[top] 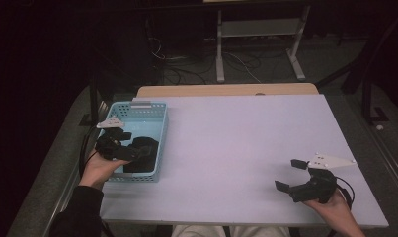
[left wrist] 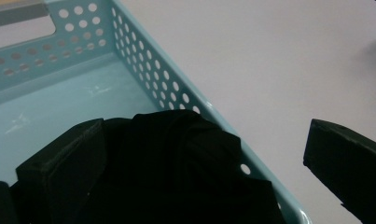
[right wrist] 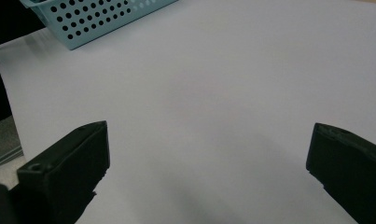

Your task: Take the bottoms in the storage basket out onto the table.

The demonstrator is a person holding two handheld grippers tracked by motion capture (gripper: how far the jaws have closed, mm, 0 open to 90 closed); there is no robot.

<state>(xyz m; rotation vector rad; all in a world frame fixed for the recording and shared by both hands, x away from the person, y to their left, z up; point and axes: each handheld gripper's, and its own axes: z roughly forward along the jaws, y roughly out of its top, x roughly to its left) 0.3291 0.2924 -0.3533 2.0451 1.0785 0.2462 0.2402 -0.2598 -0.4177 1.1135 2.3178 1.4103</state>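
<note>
We see L gripper (top: 132, 143) open over black cloth (left wrist: 176, 158) in blue basket (top: 159, 128); R gripper (top: 291, 174) open, empty, above table (top: 236, 143).

Hidden and cut off

Black cloth (left wrist: 176, 163) in basket (left wrist: 143, 60): too dark to identify, cropped below, partly behind left jaw. Far floor lost in shadow.

Parted jaws over table (right wrist: 223, 102), basket (right wrist: 92, 18) beyond
</note>
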